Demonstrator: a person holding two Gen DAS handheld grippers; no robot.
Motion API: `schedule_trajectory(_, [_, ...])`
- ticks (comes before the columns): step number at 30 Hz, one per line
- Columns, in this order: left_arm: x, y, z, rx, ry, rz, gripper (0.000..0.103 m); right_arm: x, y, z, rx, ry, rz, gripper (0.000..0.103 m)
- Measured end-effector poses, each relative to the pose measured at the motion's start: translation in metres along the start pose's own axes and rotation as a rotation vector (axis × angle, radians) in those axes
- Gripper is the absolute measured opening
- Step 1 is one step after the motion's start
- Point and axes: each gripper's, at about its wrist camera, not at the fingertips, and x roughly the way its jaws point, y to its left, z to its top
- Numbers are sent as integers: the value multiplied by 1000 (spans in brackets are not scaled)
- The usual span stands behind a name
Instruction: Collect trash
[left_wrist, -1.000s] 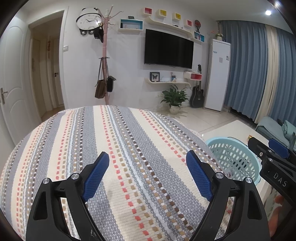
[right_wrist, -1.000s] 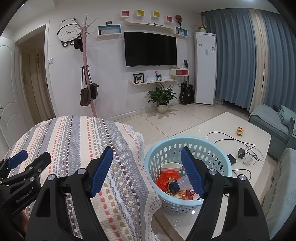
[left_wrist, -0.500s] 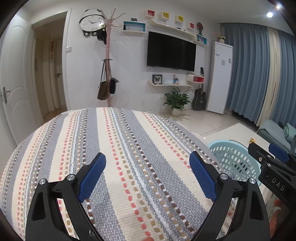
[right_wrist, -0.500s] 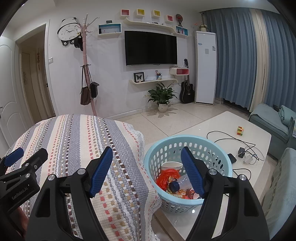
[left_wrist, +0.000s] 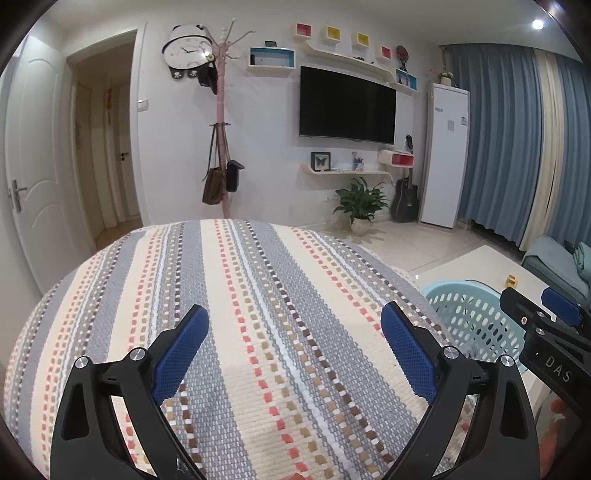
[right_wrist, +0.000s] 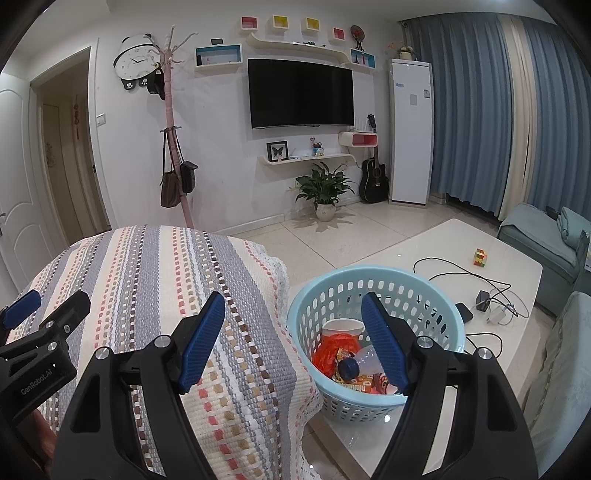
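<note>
A light blue perforated basket (right_wrist: 424, 291) stands on the white coffee table, beside the striped cloth. It holds trash: a white paper cup (right_wrist: 338, 326), an orange wrapper (right_wrist: 330, 350), a plastic bottle with a blue cap (right_wrist: 360, 363) and snack packets. My right gripper (right_wrist: 293, 341) is open and empty, above the gap between cloth and basket. My left gripper (left_wrist: 293, 349) is open and empty over the striped cloth (left_wrist: 240, 314). The basket shows at the right of the left wrist view (left_wrist: 469, 314), with the right gripper in front of it.
The white coffee table (right_wrist: 443, 243) carries a colour cube (right_wrist: 480, 256), black cables and chargers (right_wrist: 484, 299). Teal sofas (right_wrist: 535, 236) stand at the right. A potted plant (right_wrist: 323, 188), guitar, coat stand and wall TV are by the far wall.
Both grippers have risen slightly and stayed open. The view of the cloth and basket has shifted a little lower. Nothing was picked up or dropped.
</note>
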Motion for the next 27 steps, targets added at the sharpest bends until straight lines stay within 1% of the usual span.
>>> schedule_trajectory(27, [-6, -3, -2, 8, -10, 19, 92, 0, -1, -1, 0, 0, 0, 73])
